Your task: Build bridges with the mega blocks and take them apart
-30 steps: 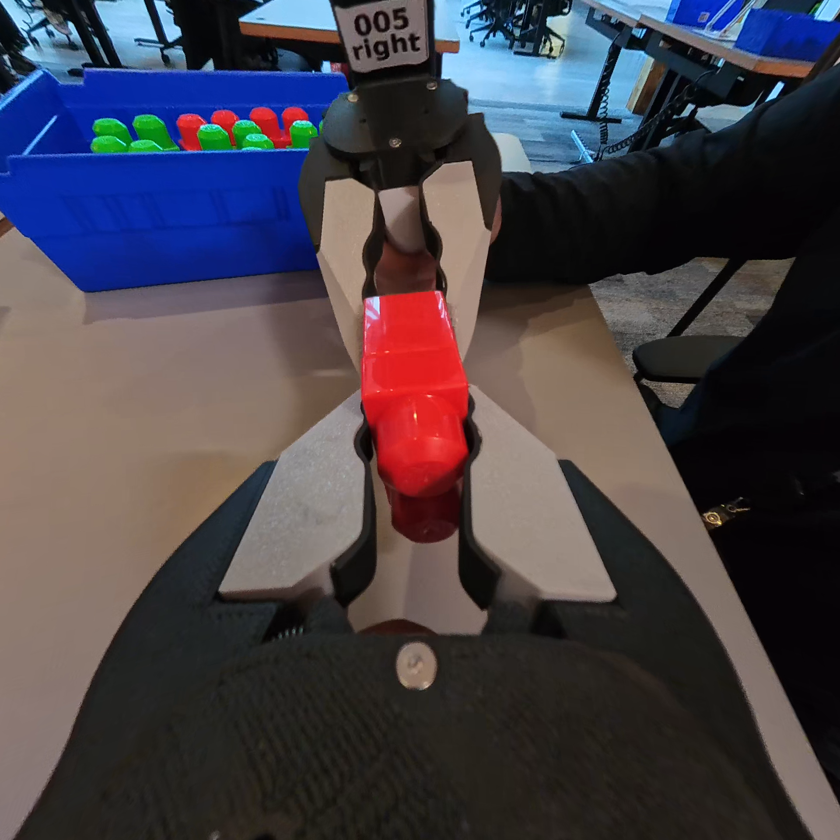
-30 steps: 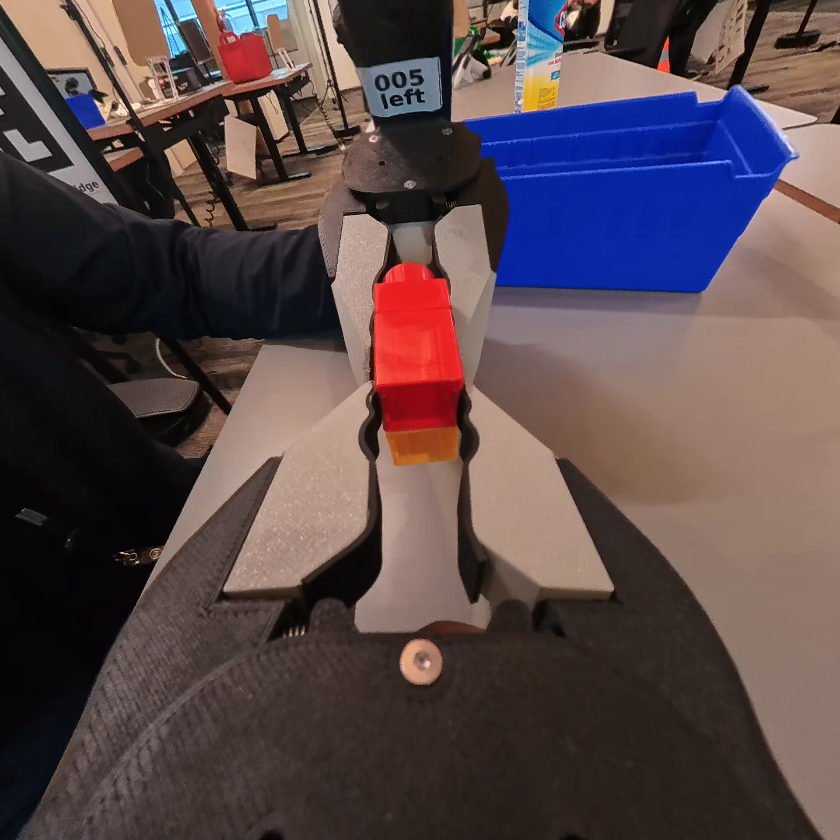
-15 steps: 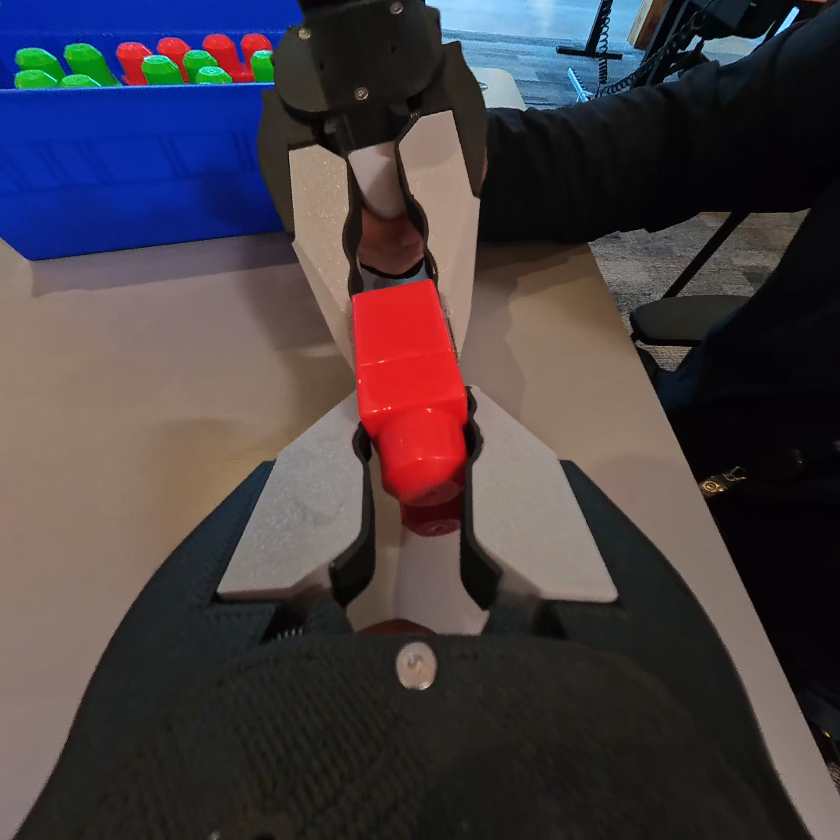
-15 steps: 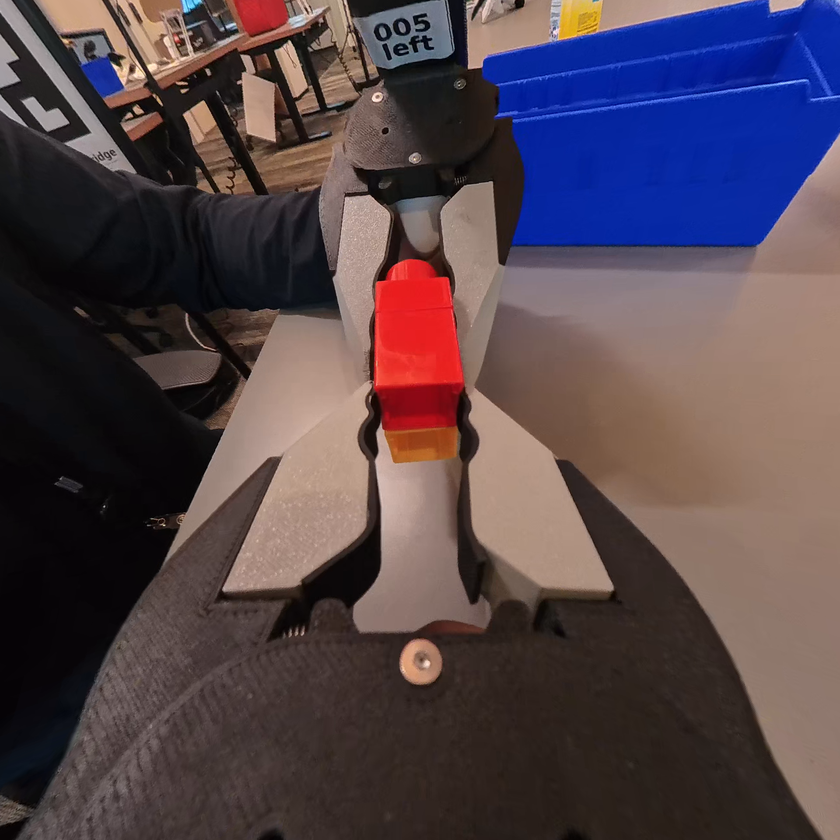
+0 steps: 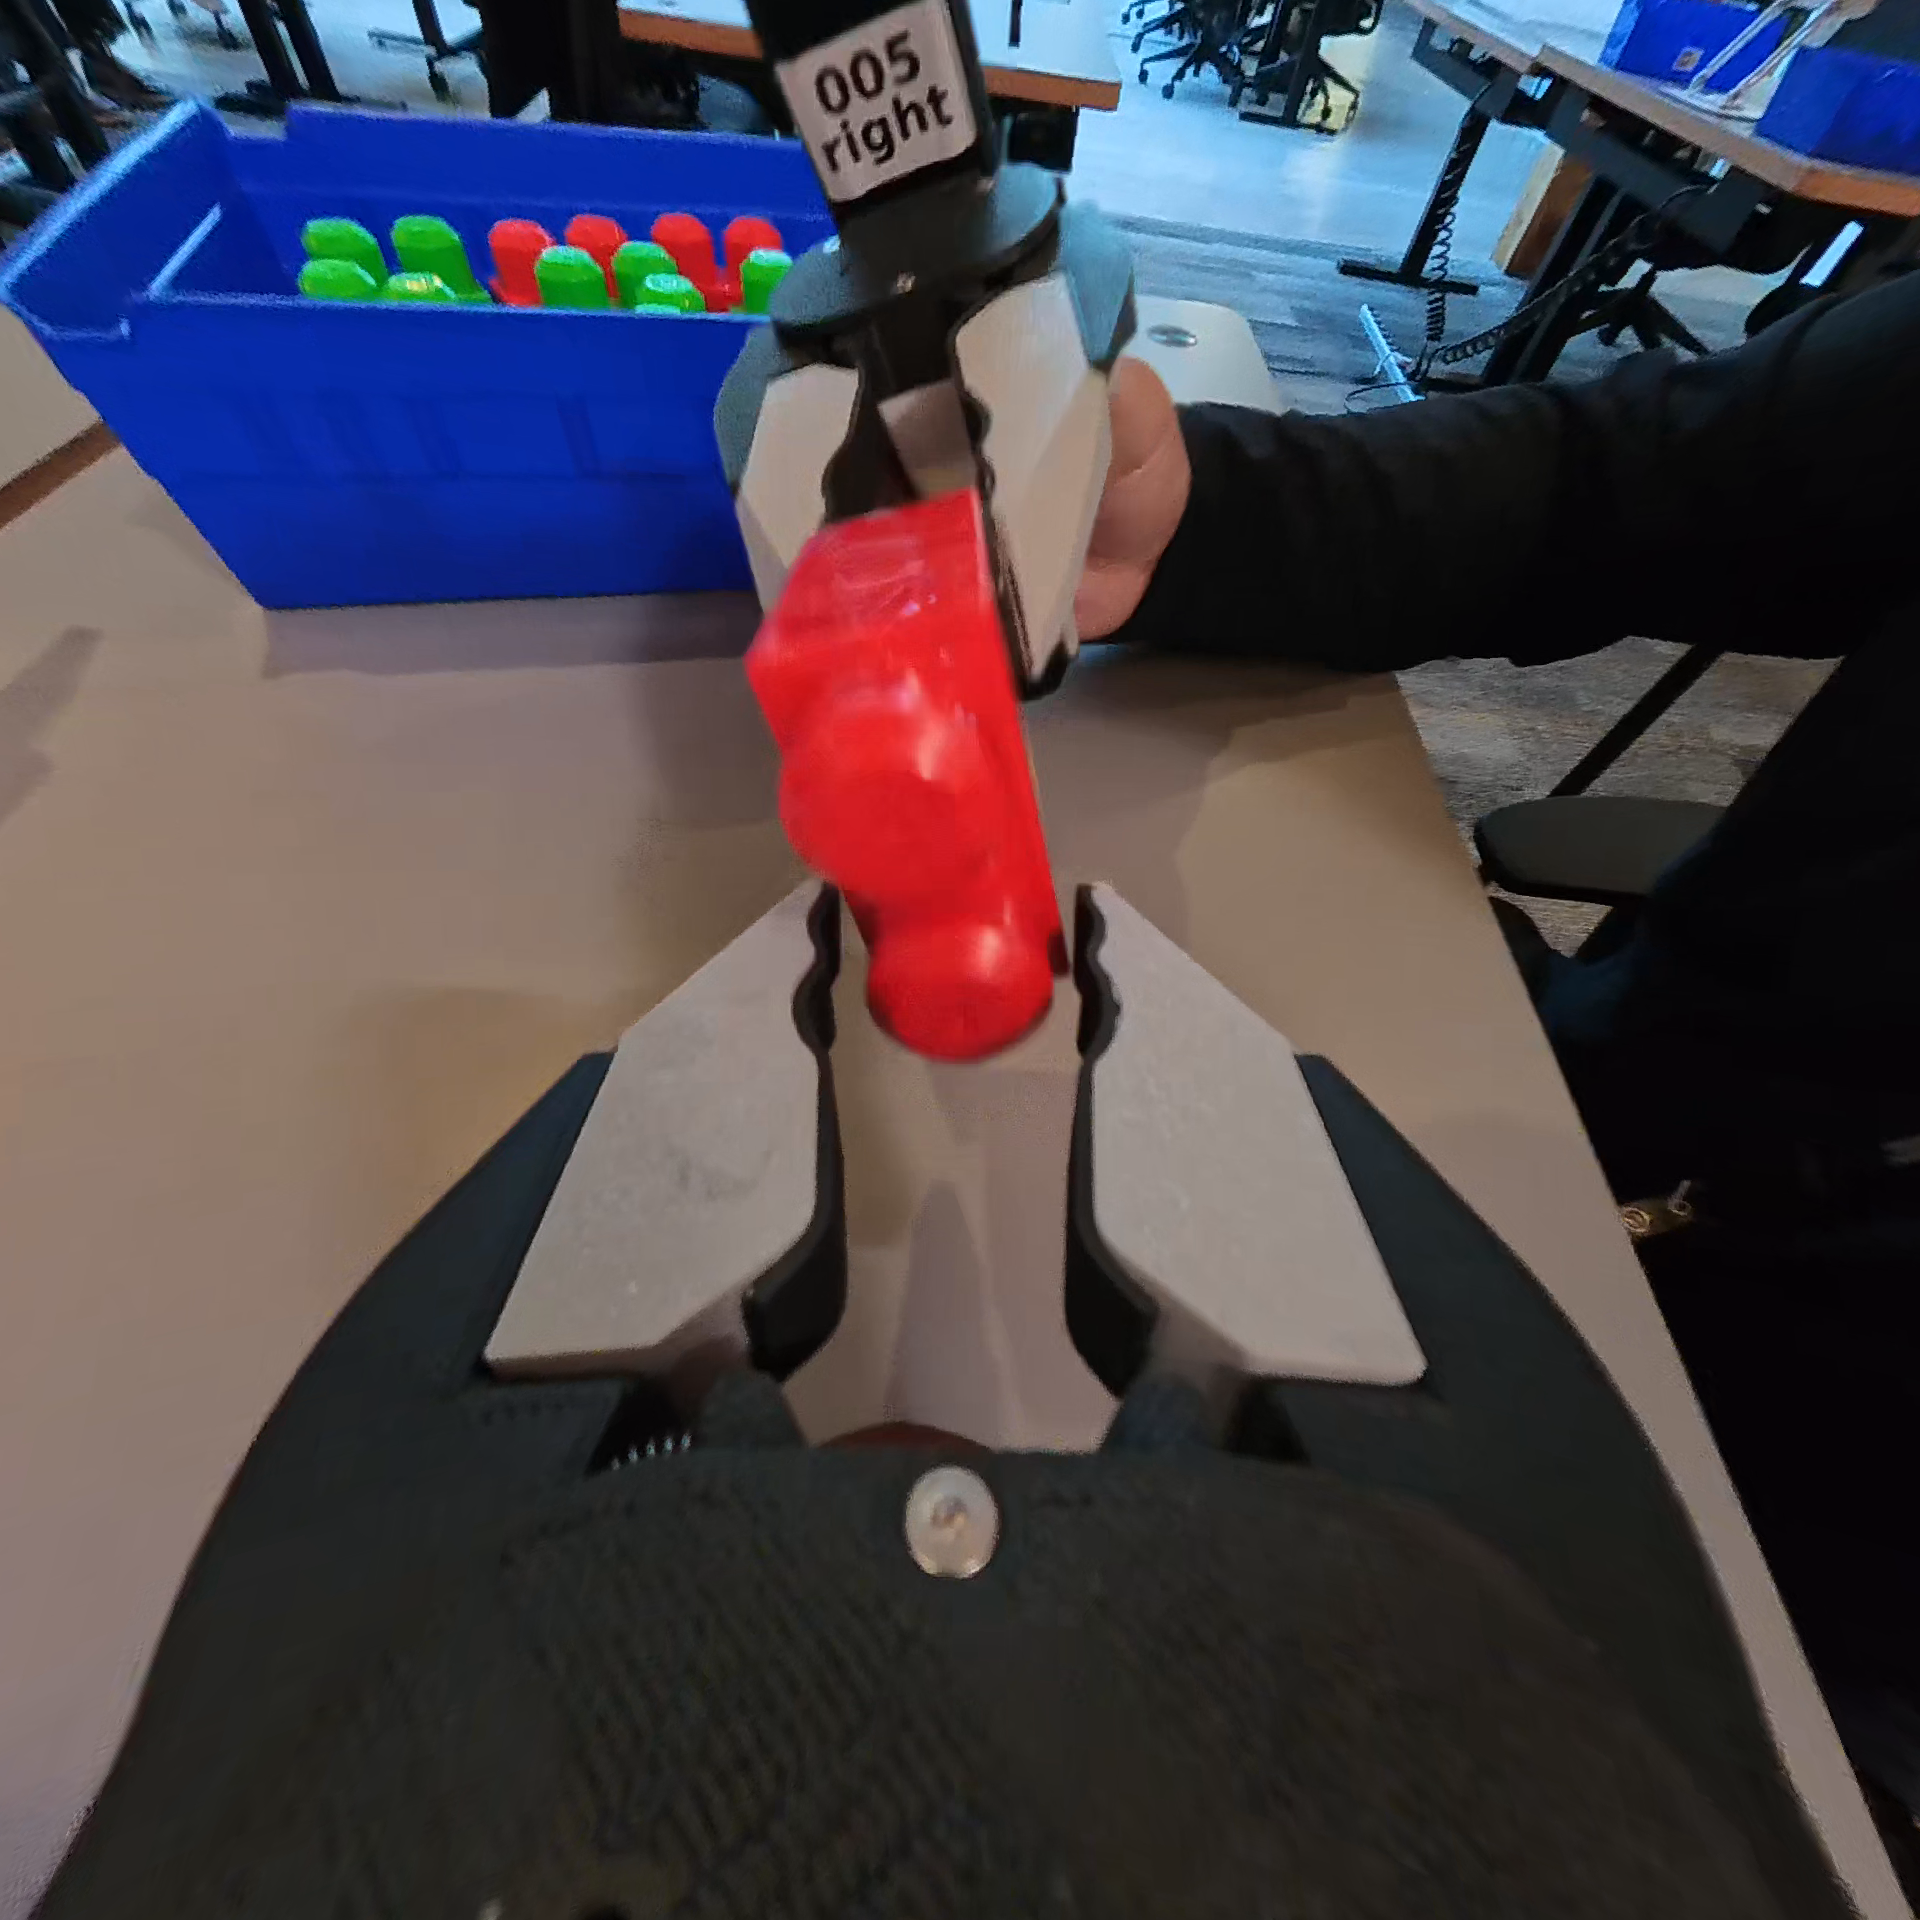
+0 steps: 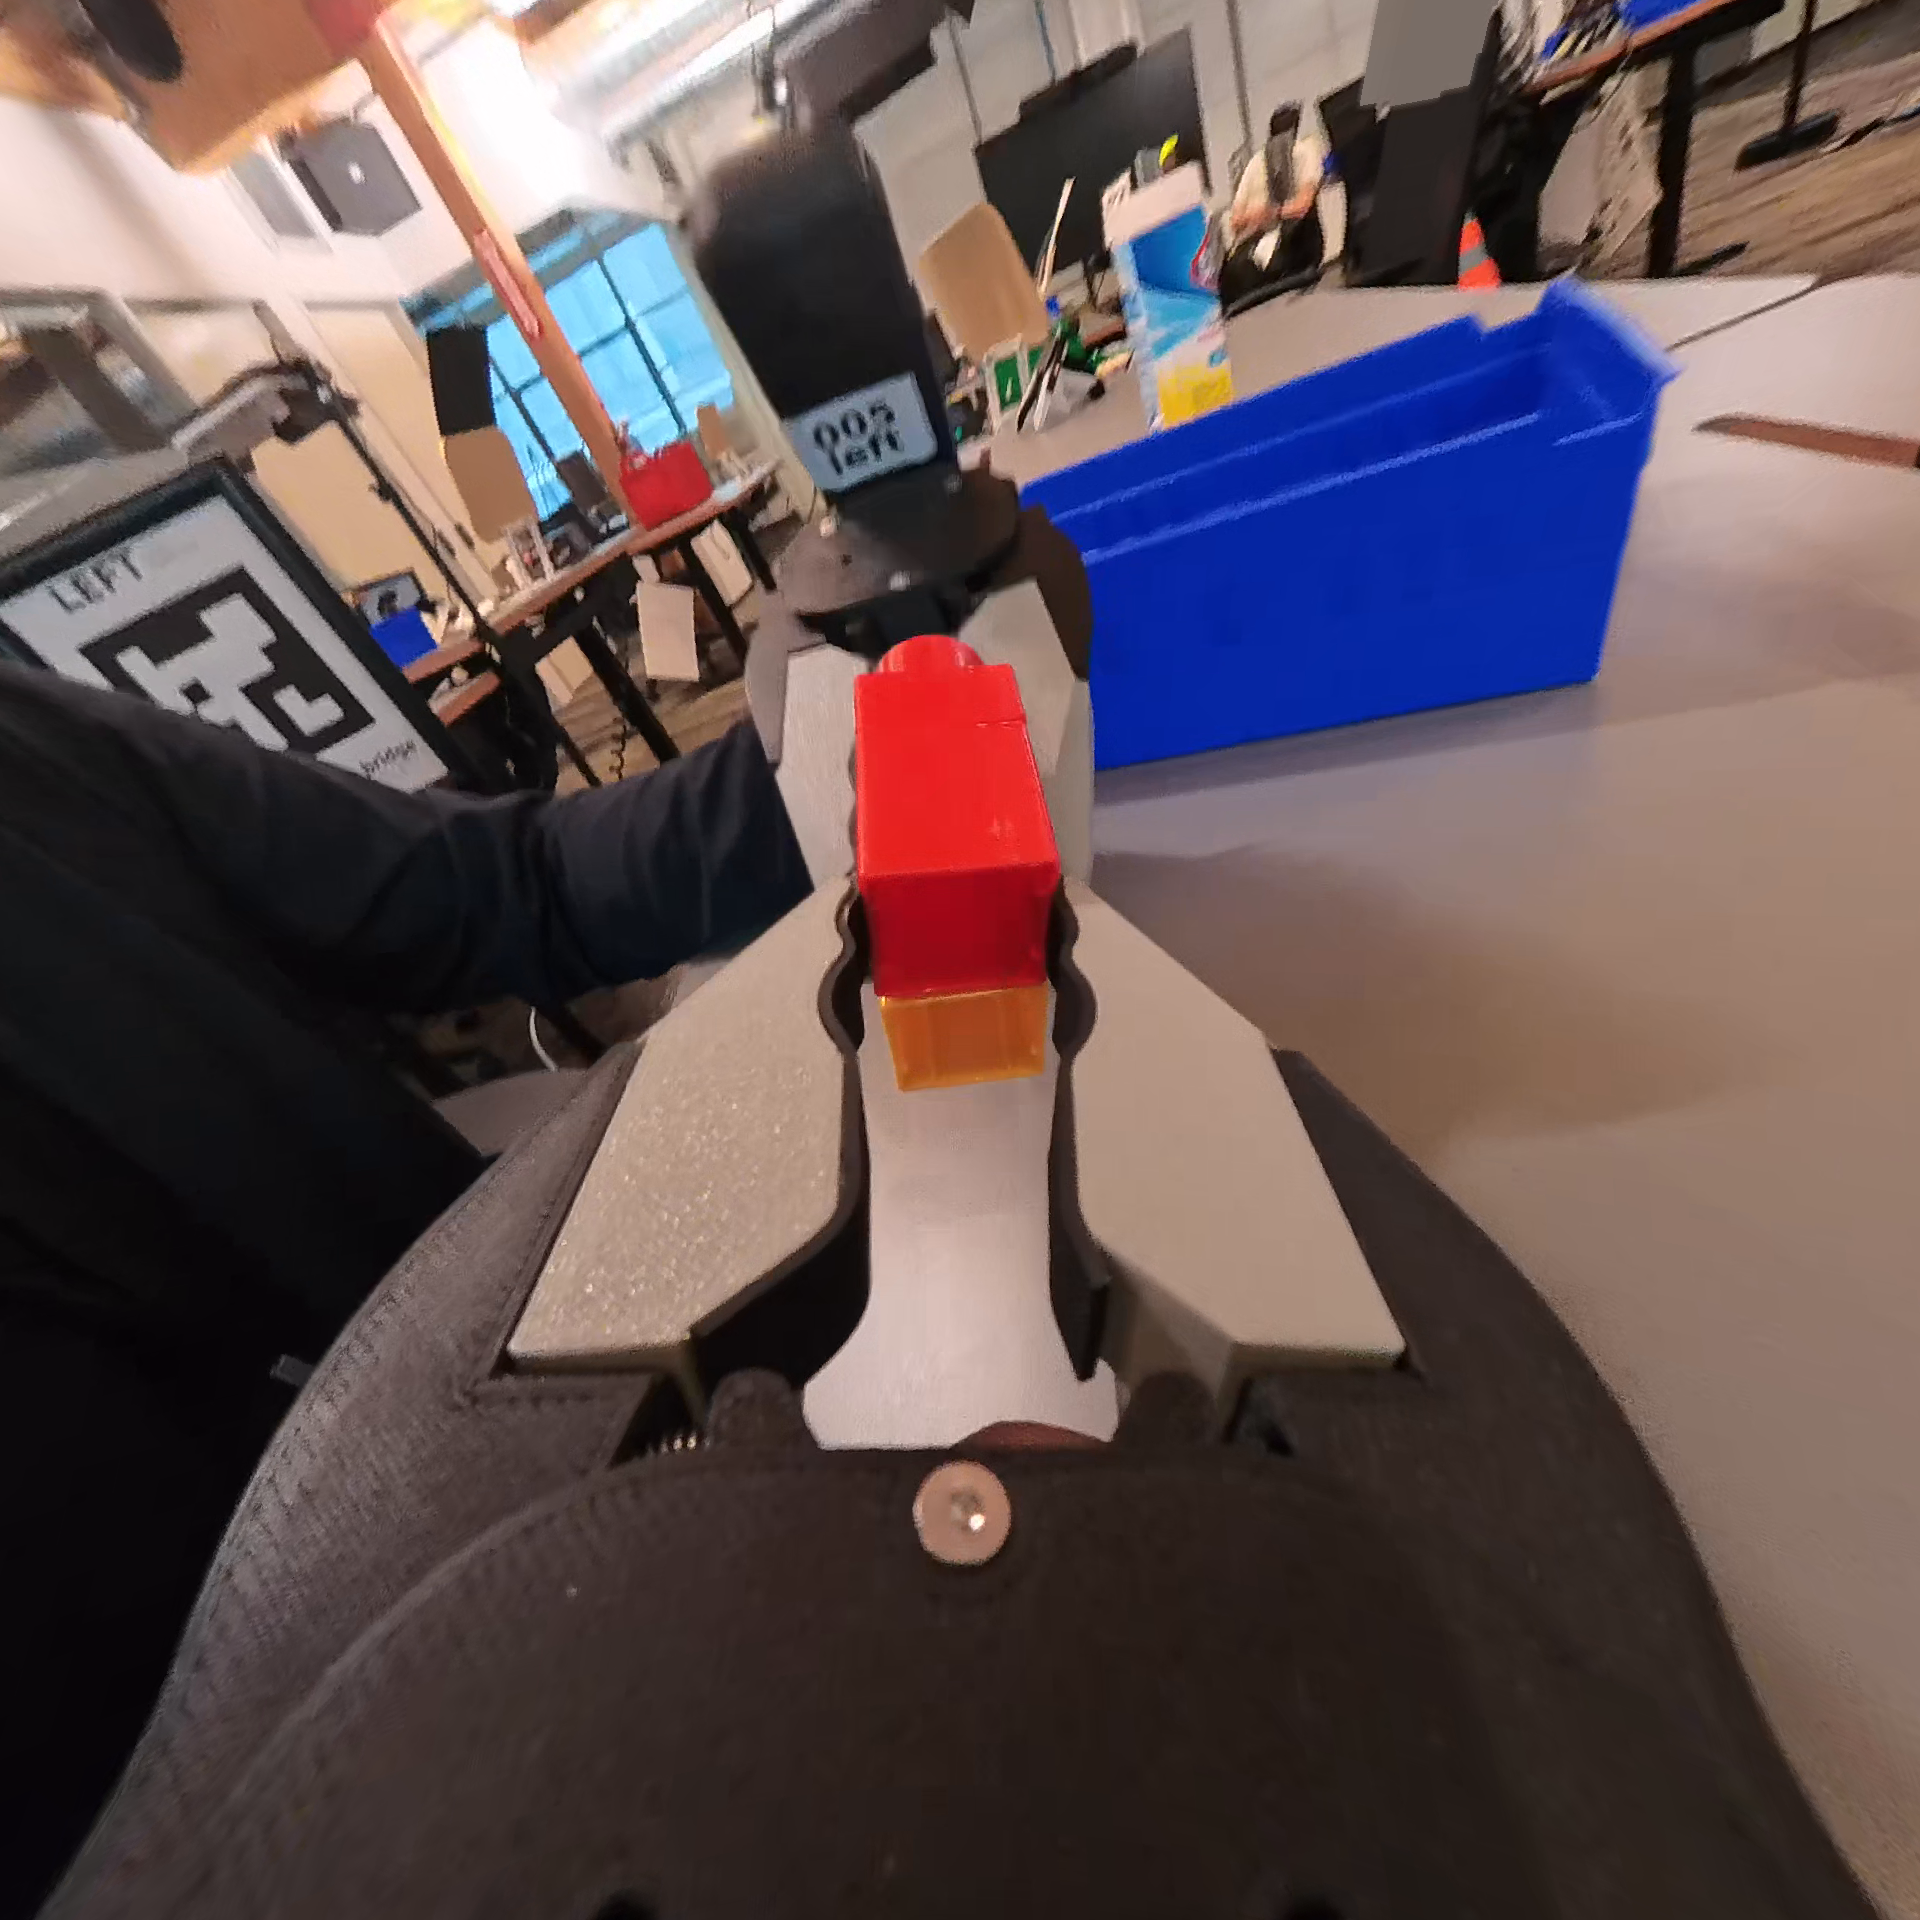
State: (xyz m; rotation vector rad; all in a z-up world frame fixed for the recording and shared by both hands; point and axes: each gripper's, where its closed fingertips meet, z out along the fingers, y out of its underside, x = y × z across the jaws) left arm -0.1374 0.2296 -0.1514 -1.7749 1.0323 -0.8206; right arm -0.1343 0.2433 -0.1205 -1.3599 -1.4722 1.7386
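The step in hand looks like pulling apart a short stack of glossy red plastic mega blocks (image 6: 951,821), held in the air above the grey-beige table (image 5: 312,935). The right gripper (image 6: 956,940) is clamped on the near end of that stack, its dark wavy pads pressed against both red sides, with the amber-looking open underside showing between them. The left gripper (image 5: 951,971) has its jaws spread: the stack's round red stud sits between the fingertips with a gap on either side, so it grips nothing.

To do this well, I would re-close the left gripper on the flat sides of the end block rather than on the rounded stud, then bend the joint open instead of pulling straight. Keeping the work over the table should catch any block that pops loose.

In the left wrist view, a blue plastic bin (image 5: 416,436) at 11 o'clock holds green studded blocks (image 5: 582,275) and red studded blocks (image 5: 592,234). In the right wrist view it lies at 2 o'clock, its contents hidden by its wall.
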